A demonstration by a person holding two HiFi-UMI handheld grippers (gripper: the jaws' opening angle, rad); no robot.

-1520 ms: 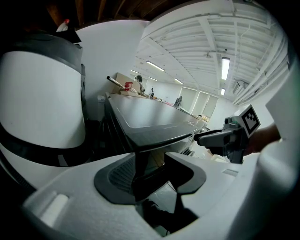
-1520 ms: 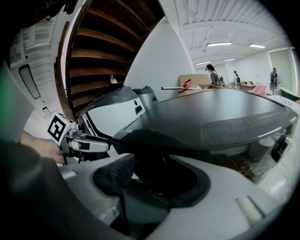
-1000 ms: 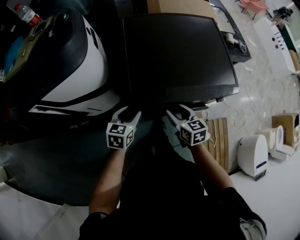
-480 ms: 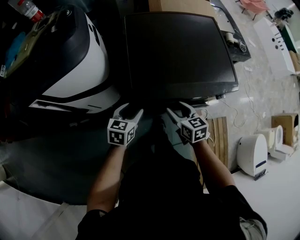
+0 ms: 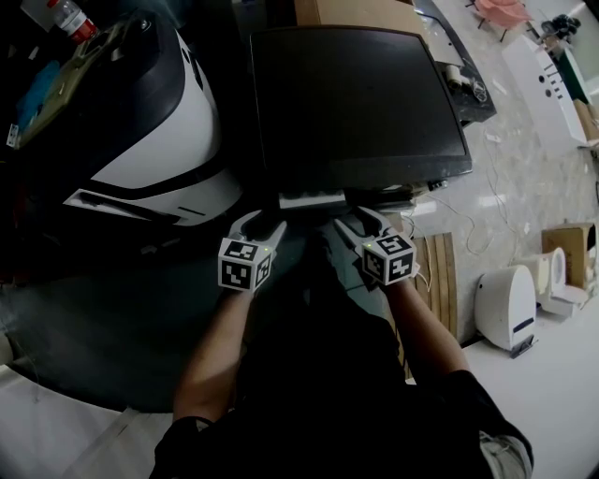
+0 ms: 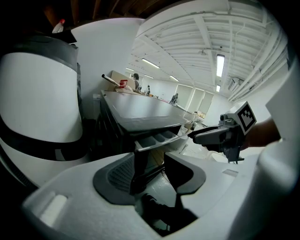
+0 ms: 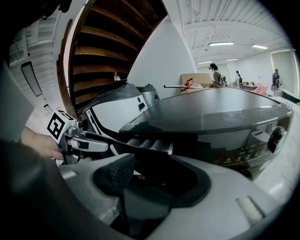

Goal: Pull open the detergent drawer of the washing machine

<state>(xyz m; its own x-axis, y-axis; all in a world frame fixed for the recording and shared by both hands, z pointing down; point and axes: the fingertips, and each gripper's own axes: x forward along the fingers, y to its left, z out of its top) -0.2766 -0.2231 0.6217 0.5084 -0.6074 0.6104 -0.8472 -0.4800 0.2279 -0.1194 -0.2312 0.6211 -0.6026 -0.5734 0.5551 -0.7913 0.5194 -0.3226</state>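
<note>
Detergent drawer (image 5: 314,199) stands partway out of the washing machine (image 5: 360,103), left gripper (image 5: 265,221) wide, empty, jaws just narrowing slightly, right gripper (image 5: 353,218) spread near its lip; next, catch that lip and pull back.

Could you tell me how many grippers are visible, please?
2. Left gripper: near the detergent drawer's left end, jaws empty, having just closed slightly. Right gripper: near its right end.

There is one washing machine (image 5: 360,103) with one drawer (image 5: 312,199). There is one bottle (image 5: 64,21). There are two tools: the left tool (image 5: 262,223) and the right tool (image 5: 356,219).
</note>
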